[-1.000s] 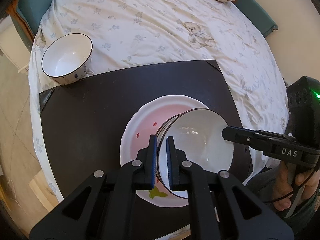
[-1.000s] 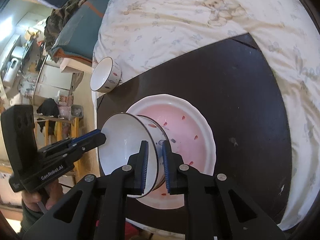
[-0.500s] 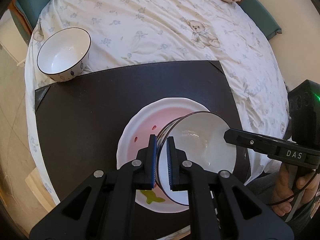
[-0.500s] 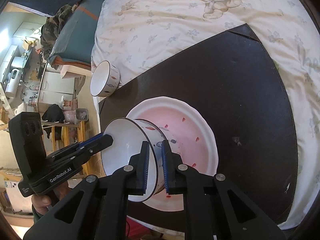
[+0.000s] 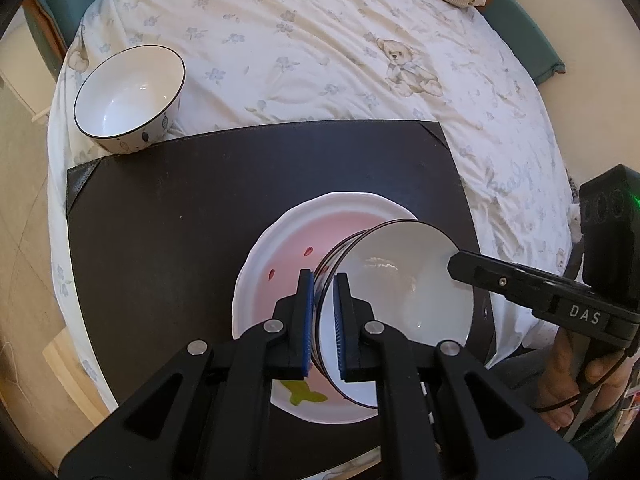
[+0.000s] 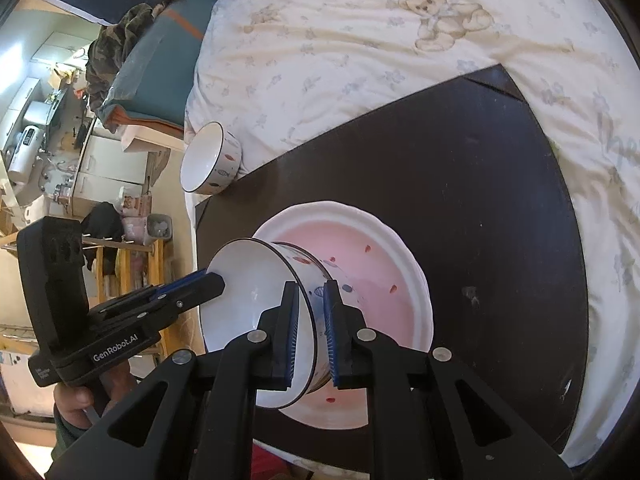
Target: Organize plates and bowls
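Both the left gripper (image 5: 323,324) and right gripper (image 6: 310,330) pinch opposite rims of one bowl (image 5: 404,292), held over the pink plate (image 5: 288,240). Uneven release could tip it, chipping the plate.

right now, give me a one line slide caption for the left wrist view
Both grippers, left and right, pinch opposite rims of a bowl over a pink plate; second bowl waits on the bed.

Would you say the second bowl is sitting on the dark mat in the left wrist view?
No, the second bowl rests on the bedsheet, just beyond the dark mat's far left corner.
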A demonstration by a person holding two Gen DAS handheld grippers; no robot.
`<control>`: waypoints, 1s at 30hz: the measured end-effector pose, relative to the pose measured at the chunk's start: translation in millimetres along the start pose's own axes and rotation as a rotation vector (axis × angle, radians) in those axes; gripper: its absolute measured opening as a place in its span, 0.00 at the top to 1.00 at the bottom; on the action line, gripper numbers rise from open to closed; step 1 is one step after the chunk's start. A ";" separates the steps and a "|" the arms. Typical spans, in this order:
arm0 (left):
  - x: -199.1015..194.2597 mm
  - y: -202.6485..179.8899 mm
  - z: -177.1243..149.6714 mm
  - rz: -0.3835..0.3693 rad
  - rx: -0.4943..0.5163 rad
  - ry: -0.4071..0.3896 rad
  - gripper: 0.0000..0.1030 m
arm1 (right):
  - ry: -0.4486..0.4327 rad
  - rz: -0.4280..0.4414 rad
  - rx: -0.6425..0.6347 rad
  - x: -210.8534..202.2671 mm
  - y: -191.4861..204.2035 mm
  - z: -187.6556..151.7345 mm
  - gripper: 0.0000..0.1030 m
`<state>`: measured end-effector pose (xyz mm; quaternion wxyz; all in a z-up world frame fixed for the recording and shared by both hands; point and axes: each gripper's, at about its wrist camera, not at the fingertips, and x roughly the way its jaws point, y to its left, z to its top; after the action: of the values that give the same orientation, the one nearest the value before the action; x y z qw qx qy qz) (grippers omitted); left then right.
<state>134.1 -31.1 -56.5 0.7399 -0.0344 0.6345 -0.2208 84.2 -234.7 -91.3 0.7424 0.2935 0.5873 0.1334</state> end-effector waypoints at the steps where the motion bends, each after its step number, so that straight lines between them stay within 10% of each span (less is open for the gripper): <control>1: 0.1 -0.4 -0.1 0.002 0.001 -0.001 0.93 | -0.002 0.000 0.000 0.1 0.1 -0.1 0.86; 6: -6.7 -2.3 -0.3 0.002 0.002 -0.012 0.92 | -0.004 0.015 0.000 -0.8 -0.6 -0.9 0.84; 11: -22.1 1.9 -1.7 0.012 -0.019 -0.077 0.46 | -0.034 0.061 0.013 -8.2 -2.5 -1.9 0.83; 16: -33.6 1.5 -3.2 0.062 -0.006 -0.133 0.42 | -0.050 0.048 -0.003 -11.9 1.2 -2.0 0.79; 19: -33.7 0.6 -4.8 0.135 0.006 -0.151 0.42 | -0.057 0.035 -0.016 -11.1 4.5 -3.6 0.44; 30: -37.6 39.2 7.3 0.223 -0.140 -0.191 0.42 | -0.095 -0.056 -0.095 -20.2 24.4 -3.3 0.37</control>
<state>148.5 16.5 -33.3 0.8126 -0.0361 0.5750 -0.0882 79.1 -225.4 -61.3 0.7858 0.2475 0.5525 0.1262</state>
